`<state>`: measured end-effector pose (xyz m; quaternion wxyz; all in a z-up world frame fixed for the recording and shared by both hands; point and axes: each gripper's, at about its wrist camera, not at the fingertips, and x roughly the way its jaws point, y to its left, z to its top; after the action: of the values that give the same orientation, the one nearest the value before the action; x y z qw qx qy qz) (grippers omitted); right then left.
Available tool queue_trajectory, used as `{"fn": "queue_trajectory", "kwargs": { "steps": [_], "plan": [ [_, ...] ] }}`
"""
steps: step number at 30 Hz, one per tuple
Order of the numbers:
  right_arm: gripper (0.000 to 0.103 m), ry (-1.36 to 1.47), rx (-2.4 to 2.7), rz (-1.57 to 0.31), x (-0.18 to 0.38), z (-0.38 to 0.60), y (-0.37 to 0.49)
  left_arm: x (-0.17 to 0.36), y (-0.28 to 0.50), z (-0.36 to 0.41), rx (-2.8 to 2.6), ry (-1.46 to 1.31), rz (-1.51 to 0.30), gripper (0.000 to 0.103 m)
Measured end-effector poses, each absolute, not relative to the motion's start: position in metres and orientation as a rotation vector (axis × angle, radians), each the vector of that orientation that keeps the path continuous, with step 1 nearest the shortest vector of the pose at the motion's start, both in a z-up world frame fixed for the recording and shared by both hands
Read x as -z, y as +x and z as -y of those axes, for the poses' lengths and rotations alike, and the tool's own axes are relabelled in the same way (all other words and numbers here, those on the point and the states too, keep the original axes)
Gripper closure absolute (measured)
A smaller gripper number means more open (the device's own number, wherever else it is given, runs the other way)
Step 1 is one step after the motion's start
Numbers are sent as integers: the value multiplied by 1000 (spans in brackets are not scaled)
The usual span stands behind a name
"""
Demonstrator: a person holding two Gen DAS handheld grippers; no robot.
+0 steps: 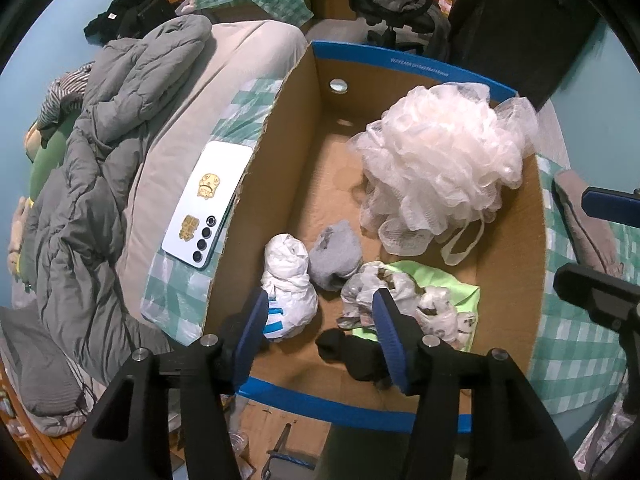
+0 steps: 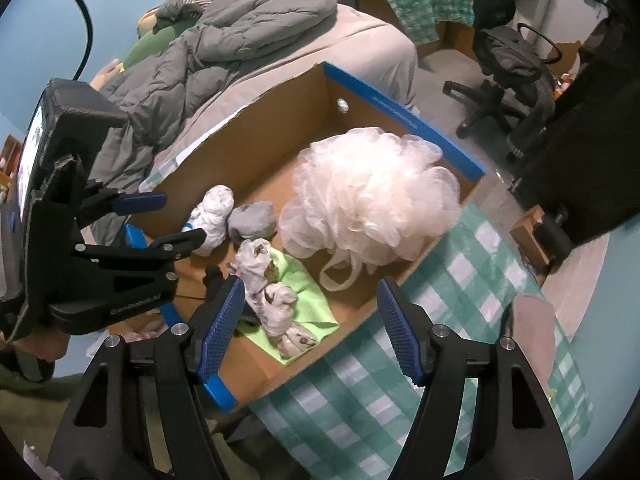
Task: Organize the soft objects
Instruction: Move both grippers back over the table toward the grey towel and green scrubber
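An open cardboard box [image 1: 296,92] with a blue rim [image 2: 404,118] sits on a bed. It holds a white mesh bath pouf [image 1: 440,164] [image 2: 372,196], a rolled white sock with blue stripes [image 1: 288,280] [image 2: 214,210], a grey sock [image 1: 334,256] [image 2: 252,220], a black sock [image 1: 352,356], and a patterned white sock [image 1: 432,304] [image 2: 276,300] lying on a lime-green cloth [image 1: 460,288] [image 2: 316,300]. My left gripper [image 1: 322,316] [image 2: 172,220] hangs open over the box's near end, above the black sock. My right gripper [image 2: 310,300] [image 1: 596,244] stands open above the patterned sock, pressing on nothing.
A white phone [image 1: 208,204] lies on the bed beside the box's left wall. A grey quilt [image 1: 100,160] [image 2: 224,40] is bunched further left. A green checked cloth [image 2: 460,300] lies under the box. An office chair [image 2: 504,64] stands on the floor beyond.
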<state>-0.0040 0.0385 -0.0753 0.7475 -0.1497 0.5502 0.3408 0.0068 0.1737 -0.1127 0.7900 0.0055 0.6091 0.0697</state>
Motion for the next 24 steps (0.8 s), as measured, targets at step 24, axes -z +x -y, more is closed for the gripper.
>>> {"fn": "queue_trajectory", "kwargs": {
  "steps": [24],
  "plan": [
    [33,-177,-559,-1179,55,59,-1,80,10,-106,-42,114,-1252,43]
  ]
}}
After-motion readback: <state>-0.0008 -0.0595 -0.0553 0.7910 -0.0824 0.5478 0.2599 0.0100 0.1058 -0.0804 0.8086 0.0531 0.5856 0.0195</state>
